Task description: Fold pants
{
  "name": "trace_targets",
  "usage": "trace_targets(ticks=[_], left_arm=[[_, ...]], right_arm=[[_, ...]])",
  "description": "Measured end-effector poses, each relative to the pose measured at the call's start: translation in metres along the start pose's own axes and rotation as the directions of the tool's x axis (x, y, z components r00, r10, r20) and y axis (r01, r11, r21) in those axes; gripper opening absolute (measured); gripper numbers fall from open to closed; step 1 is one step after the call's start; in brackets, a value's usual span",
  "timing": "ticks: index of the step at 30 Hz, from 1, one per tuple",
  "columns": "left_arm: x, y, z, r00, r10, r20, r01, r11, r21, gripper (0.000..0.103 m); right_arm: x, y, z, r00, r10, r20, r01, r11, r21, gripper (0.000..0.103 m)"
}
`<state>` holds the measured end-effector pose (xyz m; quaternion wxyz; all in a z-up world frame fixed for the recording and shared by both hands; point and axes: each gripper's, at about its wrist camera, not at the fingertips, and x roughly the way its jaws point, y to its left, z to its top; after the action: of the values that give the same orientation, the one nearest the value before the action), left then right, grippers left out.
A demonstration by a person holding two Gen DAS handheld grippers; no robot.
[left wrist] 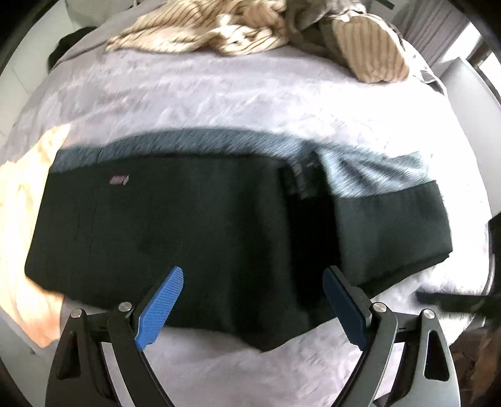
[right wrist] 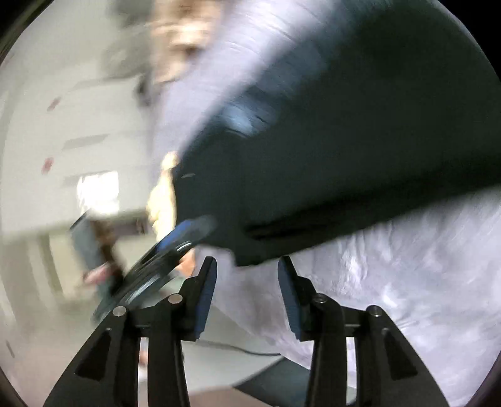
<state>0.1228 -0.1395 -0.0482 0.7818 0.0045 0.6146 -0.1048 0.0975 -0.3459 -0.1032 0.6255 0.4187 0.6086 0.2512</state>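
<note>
1. Left gripper (left wrist: 252,275), at 6 o'clock in its own view, is spread wide with nothing between its blue pads.
2. Right gripper (right wrist: 247,266) is released, its jaws parted and empty.
3. Dark pants (left wrist: 194,219) lie folded across the bed (left wrist: 219,94), just beyond both grippers.
4. Striped cloth (left wrist: 200,28) is bunched at 12 o'clock.

A grey-sheeted bed (left wrist: 219,94) bears dark pants (left wrist: 188,219), seemingly folded.

Matt dark cloth pants (left wrist: 194,225) lie on a crinkled, faintly shiny grey bedsheet (left wrist: 219,94); blue fingers (left wrist: 162,300) are knurled.
</note>
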Motion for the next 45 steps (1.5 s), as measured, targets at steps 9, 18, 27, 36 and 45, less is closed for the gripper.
trace_targets(ticks=[9, 18, 27, 36, 45], left_arm=[[0.019, -0.085, 0.056, 0.997, -0.068, 0.043, 0.065, 0.995, 0.081, 0.092], [0.074, -0.108, 0.063, 1.000, 0.003, 0.000, -0.003, 0.997, 0.083, 0.092], [0.090, -0.076, 0.043, 0.998, 0.040, -0.044, -0.039, 0.999, 0.027, 0.095], [0.074, -0.055, 0.028, 0.997, 0.070, -0.037, -0.070, 0.997, 0.025, 0.095], [0.031, -0.026, 0.005, 0.992, 0.095, -0.080, -0.095, 0.995, 0.002, 0.095]], right_arm=[[-0.113, -0.078, 0.098, 0.927, -0.232, 0.296, 0.219, 0.973, 0.079, 0.046], [-0.073, -0.105, 0.131, 0.975, -0.060, 0.214, 0.027, 0.988, 0.154, 0.038], [-0.049, -0.071, 0.123, 0.829, -0.493, 0.263, 0.516, 0.857, -0.018, 0.044], [-0.090, -0.025, 0.084, 0.784, -0.508, 0.357, 0.563, 0.824, -0.062, 0.045], [-0.018, -0.007, 0.044, 0.813, -0.534, 0.234, 0.575, 0.801, -0.170, 0.040]])
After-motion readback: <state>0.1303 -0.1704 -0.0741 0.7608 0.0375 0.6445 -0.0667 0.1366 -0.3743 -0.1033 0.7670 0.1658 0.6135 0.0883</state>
